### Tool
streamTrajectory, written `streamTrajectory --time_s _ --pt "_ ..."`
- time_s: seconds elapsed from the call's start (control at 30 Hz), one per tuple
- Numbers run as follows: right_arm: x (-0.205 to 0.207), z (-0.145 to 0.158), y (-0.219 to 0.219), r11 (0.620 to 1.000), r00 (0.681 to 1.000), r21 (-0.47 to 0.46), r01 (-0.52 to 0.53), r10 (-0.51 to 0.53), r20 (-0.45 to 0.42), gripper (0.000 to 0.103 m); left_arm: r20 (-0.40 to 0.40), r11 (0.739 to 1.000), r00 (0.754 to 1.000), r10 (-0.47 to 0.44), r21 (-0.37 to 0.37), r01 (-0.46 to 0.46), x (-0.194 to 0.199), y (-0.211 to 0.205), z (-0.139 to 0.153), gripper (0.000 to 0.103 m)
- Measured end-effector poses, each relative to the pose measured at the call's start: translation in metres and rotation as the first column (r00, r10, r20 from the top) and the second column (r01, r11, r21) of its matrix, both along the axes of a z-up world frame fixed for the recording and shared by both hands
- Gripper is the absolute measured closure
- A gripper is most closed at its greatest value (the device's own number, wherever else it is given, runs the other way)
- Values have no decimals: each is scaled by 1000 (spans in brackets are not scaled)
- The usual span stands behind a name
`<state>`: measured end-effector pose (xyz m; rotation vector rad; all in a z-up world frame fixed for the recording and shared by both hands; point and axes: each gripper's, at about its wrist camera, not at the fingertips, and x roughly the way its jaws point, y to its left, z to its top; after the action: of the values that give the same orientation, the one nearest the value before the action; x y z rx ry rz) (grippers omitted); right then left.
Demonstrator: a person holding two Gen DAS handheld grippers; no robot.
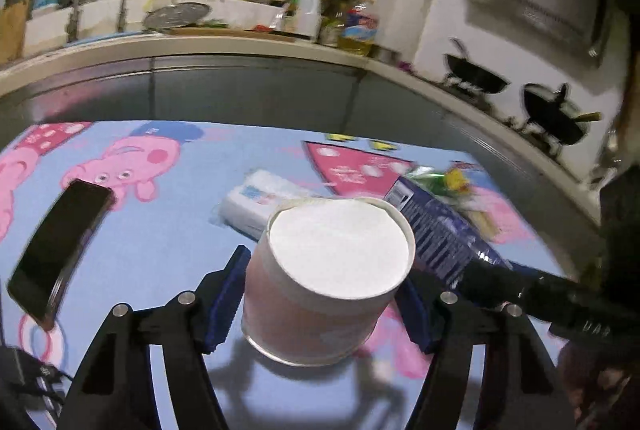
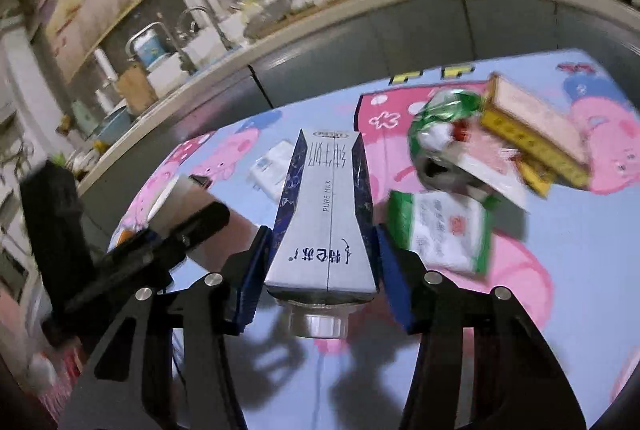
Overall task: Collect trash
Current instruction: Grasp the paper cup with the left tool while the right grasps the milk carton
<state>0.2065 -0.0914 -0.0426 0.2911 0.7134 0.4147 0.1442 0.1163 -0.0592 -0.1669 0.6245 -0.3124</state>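
A white paper cup (image 1: 328,270) sits bottom up and tilted between the blue pads of my left gripper (image 1: 322,270). Both pads press its sides, and its shadow falls on the cloth below. In the right wrist view a blue and white milk carton (image 2: 324,214) with a silver cap lies lengthwise in my right gripper (image 2: 320,230), the pads tight against its wide end. The same carton (image 1: 436,230) shows to the right of the cup in the left wrist view. The cup (image 2: 188,198) also appears at the left of the right wrist view.
The table (image 1: 160,262) wears a blue cartoon-pig cloth. On it lie a black phone (image 1: 56,242), a white tissue pack (image 1: 256,202), a green wrapper (image 2: 444,110), a yellow box (image 2: 532,130) and a green-edged wipes pack (image 2: 440,230). A cluttered kitchen counter (image 1: 240,46) runs behind.
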Motion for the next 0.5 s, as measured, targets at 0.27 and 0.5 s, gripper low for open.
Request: streamTrajectory --time_s 0.27,0.5 --pt "-116 -19 -75 972 982 -158 172 -157 103 53 -55 964 963 -263 -56 260 -31 -71 2 34" --pt "-160 -40 -162 851 875 -204 484 -468 122 52 -107 896 890 -442 0 445 -37 -185 -6 34"
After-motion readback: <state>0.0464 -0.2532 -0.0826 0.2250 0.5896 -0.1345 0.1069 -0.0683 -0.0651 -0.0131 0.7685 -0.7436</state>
